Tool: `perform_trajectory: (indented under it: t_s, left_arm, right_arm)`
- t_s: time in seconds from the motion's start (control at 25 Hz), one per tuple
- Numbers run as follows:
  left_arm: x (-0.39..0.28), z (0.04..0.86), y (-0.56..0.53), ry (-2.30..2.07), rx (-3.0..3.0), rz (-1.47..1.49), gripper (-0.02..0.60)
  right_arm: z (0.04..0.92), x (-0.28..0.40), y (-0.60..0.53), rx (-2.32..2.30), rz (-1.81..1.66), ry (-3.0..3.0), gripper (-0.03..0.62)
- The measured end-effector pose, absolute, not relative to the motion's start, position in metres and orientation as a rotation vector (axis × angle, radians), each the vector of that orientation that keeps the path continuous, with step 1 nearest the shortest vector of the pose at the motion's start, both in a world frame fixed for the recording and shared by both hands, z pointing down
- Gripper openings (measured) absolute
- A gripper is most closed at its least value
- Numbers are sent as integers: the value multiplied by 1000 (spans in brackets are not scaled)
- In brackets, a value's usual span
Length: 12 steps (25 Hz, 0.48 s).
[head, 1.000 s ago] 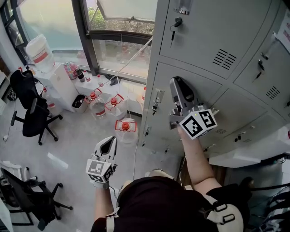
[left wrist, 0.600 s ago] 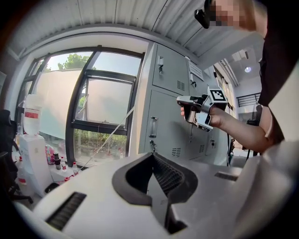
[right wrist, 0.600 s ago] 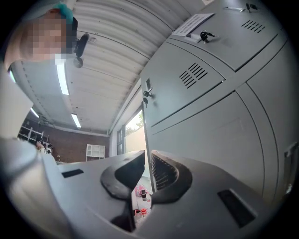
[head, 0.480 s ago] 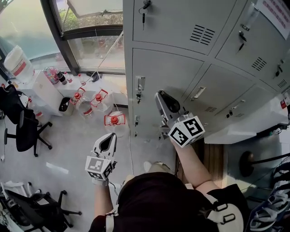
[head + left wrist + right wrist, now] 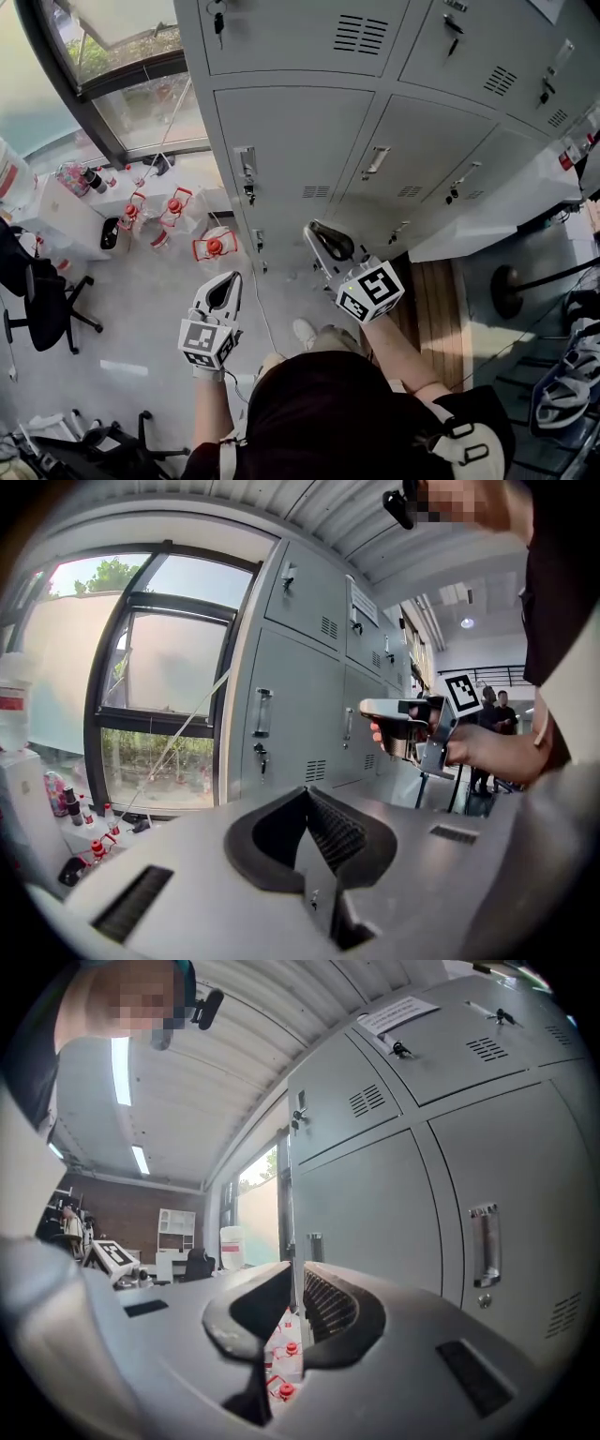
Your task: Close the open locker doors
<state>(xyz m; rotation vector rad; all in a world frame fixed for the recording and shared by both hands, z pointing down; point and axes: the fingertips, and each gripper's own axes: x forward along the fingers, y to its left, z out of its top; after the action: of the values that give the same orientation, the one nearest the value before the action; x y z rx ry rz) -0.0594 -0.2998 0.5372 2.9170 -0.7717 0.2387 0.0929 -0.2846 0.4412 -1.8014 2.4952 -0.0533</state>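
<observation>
Grey lockers [image 5: 300, 141] fill the top of the head view, and the doors I can see lie flush with their handles [image 5: 246, 161] facing out. A pale panel [image 5: 487, 211] juts out from the lower right lockers; I cannot tell whether it is an open door. My right gripper [image 5: 311, 229] is held low in front of the bottom row, pointing at the locker face without touching it. Its jaws have just been closing and now stand a narrow slit apart with nothing between them [image 5: 297, 1265]. My left gripper [image 5: 232, 277] hangs over the floor, left of the lockers, shut and empty [image 5: 306, 794].
Water jugs with red caps [image 5: 214, 246] stand on the floor by the lockers' left corner, below the window [image 5: 122, 103]. A black office chair [image 5: 42, 300] is at far left. A thin cable [image 5: 258, 309] runs down the floor. A wooden strip [image 5: 436, 309] lies right of my arm.
My right gripper has sunk from the middle-row door to the bottom row. The head view has swung right along the lockers. The left gripper has shifted only a little.
</observation>
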Motion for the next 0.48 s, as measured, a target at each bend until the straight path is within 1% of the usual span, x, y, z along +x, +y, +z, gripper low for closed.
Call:
perform_trajectory:
  t_s: [0.48]
  left_arm:
    - [-12, 542, -285, -575, 2969, 256, 8]
  right_arm:
    - [484, 118, -232, -1923, -88, 2475, 52]
